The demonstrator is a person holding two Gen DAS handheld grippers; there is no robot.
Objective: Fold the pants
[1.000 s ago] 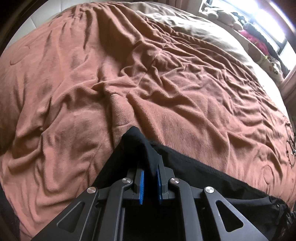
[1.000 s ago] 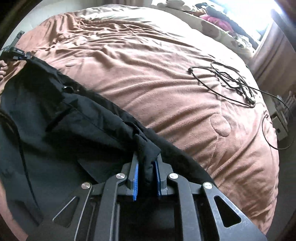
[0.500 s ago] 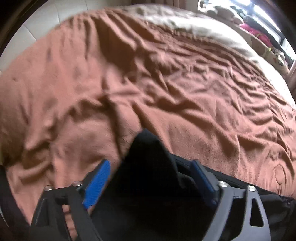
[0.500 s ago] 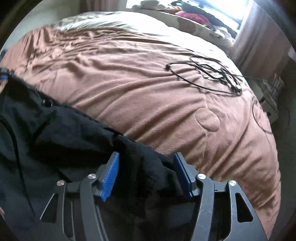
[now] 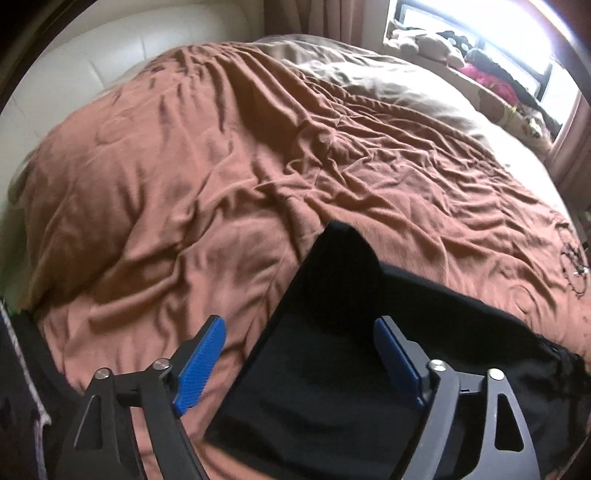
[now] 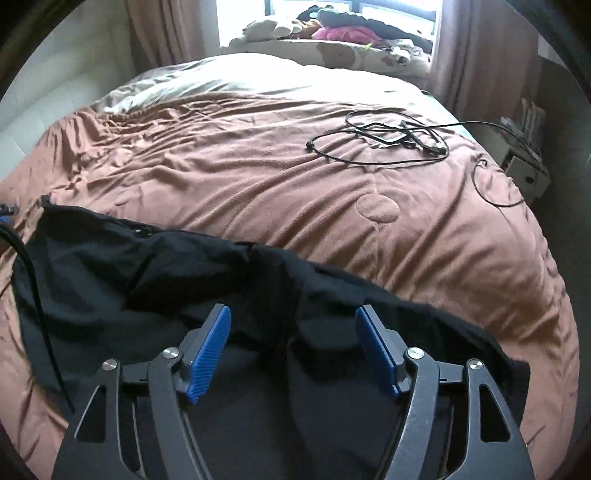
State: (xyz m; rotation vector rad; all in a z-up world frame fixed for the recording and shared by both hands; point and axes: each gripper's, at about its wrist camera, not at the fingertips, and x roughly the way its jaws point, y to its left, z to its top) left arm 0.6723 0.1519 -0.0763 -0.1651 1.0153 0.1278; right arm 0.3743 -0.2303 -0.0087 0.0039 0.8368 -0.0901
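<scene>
Black pants [image 5: 332, 354] lie on a brown blanket [image 5: 221, 184] on a bed. In the left wrist view their corner points away from me and the cloth lies flat. My left gripper [image 5: 299, 354] is open above that corner, blue pads wide apart, holding nothing. In the right wrist view the pants [image 6: 166, 273] spread wrinkled across the near part of the blanket [image 6: 332, 203]. My right gripper [image 6: 293, 350] is open above their edge, empty.
A tangle of black cable [image 6: 388, 140] lies on the blanket at the far right. A beige sheet [image 6: 240, 77] covers the far end of the bed. Clothes and soft toys [image 6: 332, 33] line the window sill. A white padded headboard [image 5: 110, 55] stands at left.
Both grippers were shut on pants cloth one second ago. They opened, let the cloth drop onto the blanket, and have risen and pulled back from it.
</scene>
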